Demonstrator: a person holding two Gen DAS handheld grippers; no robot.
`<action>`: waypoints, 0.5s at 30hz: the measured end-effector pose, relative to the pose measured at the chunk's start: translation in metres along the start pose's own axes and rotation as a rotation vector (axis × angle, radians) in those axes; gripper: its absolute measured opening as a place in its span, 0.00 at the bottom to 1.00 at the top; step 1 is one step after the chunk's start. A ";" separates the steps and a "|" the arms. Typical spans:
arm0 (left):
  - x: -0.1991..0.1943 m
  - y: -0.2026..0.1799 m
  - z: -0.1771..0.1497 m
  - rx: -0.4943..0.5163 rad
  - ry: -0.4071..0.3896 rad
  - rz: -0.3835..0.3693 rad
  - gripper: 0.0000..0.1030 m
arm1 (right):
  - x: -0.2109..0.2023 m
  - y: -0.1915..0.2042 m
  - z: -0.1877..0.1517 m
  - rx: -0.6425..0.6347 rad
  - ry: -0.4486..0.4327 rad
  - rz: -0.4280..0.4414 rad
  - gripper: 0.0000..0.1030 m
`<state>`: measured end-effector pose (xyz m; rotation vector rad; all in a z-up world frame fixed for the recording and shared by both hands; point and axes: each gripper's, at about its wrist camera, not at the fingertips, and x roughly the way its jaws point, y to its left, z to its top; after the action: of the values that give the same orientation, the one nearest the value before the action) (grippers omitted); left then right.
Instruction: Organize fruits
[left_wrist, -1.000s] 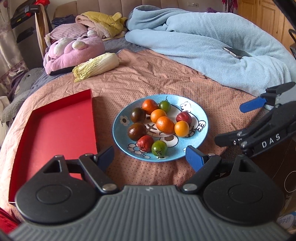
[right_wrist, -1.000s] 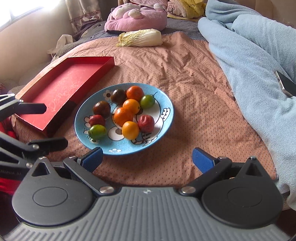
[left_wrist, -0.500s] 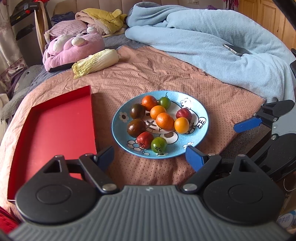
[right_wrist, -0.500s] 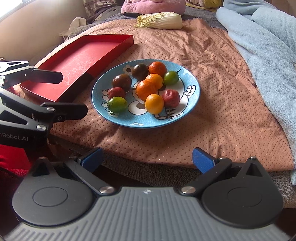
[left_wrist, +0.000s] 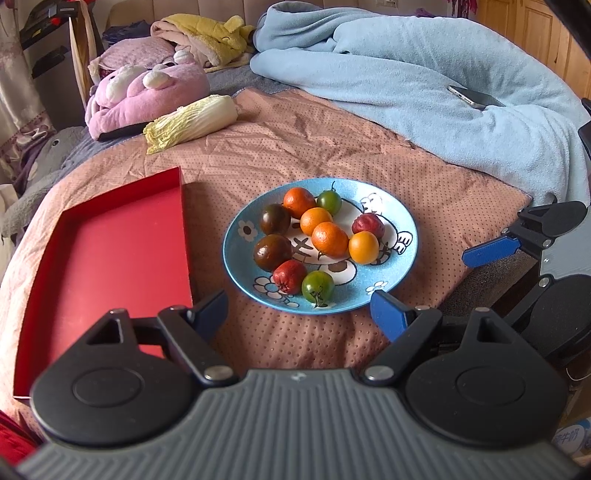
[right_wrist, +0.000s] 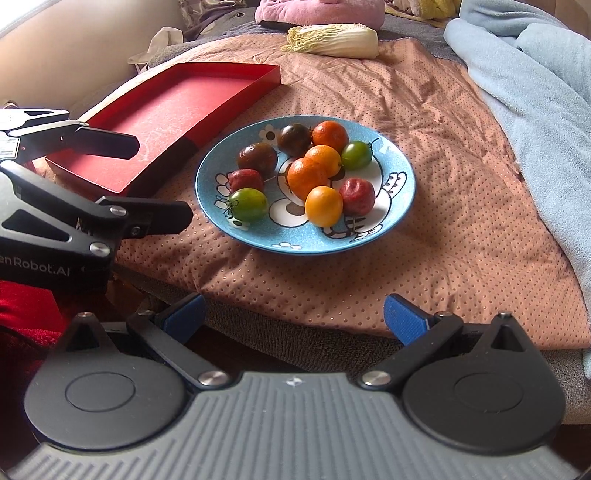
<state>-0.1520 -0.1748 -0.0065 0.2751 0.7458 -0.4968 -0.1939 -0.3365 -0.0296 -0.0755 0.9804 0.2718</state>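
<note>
A blue patterned plate (left_wrist: 391, 199) (right_wrist: 258, 236) sits on the brown bedspread. It holds several small fruits: orange ones (left_wrist: 330, 239), green tomatoes (left_wrist: 318, 287), dark brown tomatoes (left_wrist: 272, 252) and red fruits (left_wrist: 290, 276). Left of it lies a red tray (left_wrist: 110, 251) (right_wrist: 177, 110) with nothing in it. My left gripper (left_wrist: 297, 309) (right_wrist: 162, 182) hangs open just short of the plate's near rim, nothing between its fingers. My right gripper (right_wrist: 295, 312) (left_wrist: 517, 240) stands open over the bed's front edge, off the plate's right side, also holding nothing.
A Chinese cabbage (left_wrist: 192, 123) and a pink plush toy (left_wrist: 147, 92) lie at the back of the bed. A heaped light-blue blanket (left_wrist: 406, 74) with a phone (left_wrist: 474, 98) on it fills the right side. The bed's front edge (right_wrist: 295, 325) runs under my right gripper.
My right gripper has drawn back and sunk a little, so the bed's front edge now shows below the plate. The left gripper, the plate and the fruits have stayed put.
</note>
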 end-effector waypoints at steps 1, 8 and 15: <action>0.000 0.000 0.000 0.000 0.000 0.000 0.83 | 0.001 0.000 0.000 -0.001 0.000 0.000 1.00; 0.000 0.000 0.000 0.001 0.001 0.000 0.83 | 0.003 0.002 -0.002 -0.001 0.008 0.004 1.00; 0.001 -0.001 -0.002 0.007 0.001 -0.005 0.83 | 0.003 0.002 -0.003 -0.001 0.009 0.005 1.00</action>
<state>-0.1530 -0.1751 -0.0086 0.2803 0.7458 -0.5044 -0.1953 -0.3344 -0.0338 -0.0751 0.9894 0.2767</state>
